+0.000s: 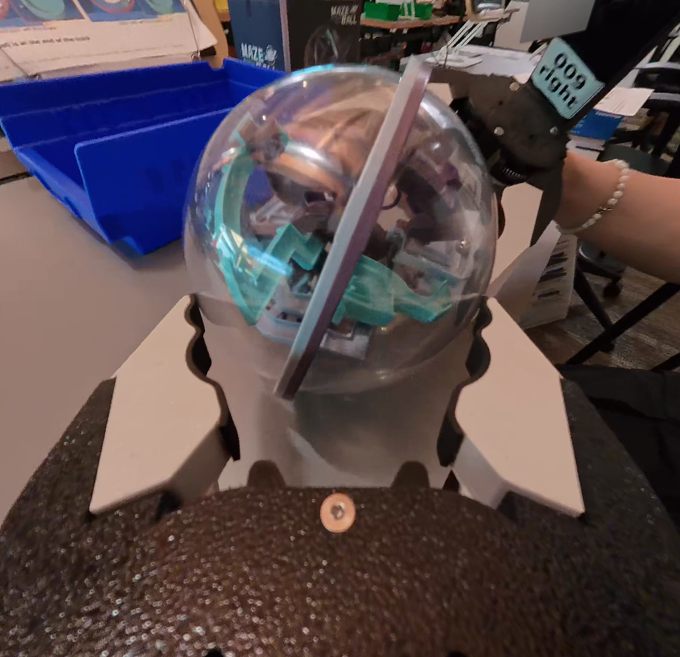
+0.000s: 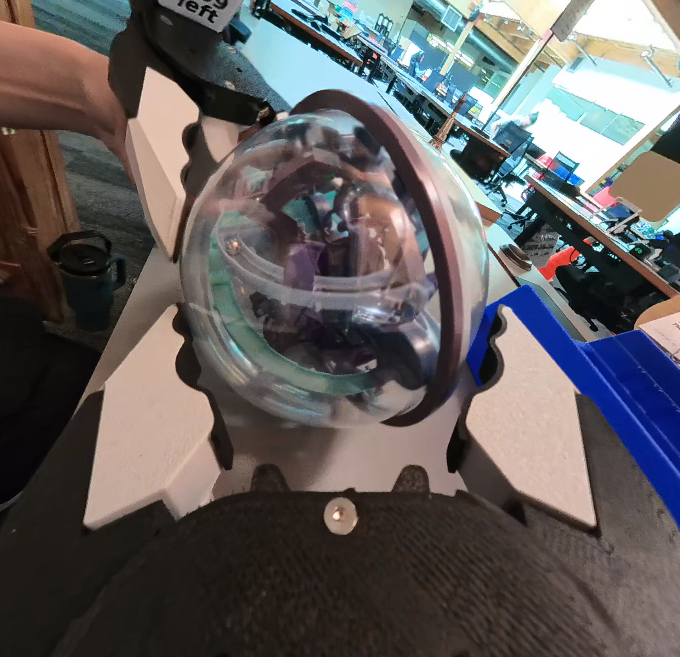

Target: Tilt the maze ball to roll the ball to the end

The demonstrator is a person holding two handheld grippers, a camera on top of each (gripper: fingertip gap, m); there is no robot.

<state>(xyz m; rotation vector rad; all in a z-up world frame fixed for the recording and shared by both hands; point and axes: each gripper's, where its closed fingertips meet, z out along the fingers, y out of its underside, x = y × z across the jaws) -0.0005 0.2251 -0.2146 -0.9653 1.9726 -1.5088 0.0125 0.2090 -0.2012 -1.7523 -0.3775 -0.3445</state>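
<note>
Gripping the clear plastic maze ball (image 1: 340,231) with your left gripper (image 1: 338,330) and right gripper (image 2: 338,345), both clamped on it, small steel ball (image 2: 232,245) on a track inside.

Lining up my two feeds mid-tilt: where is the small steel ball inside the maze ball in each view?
Left wrist view: steel ball right of the dark equator ring, near the sphere's right edge.
Right wrist view: steel ball on a clear track, left of centre.
Shared landmark: the blue bin.
</note>
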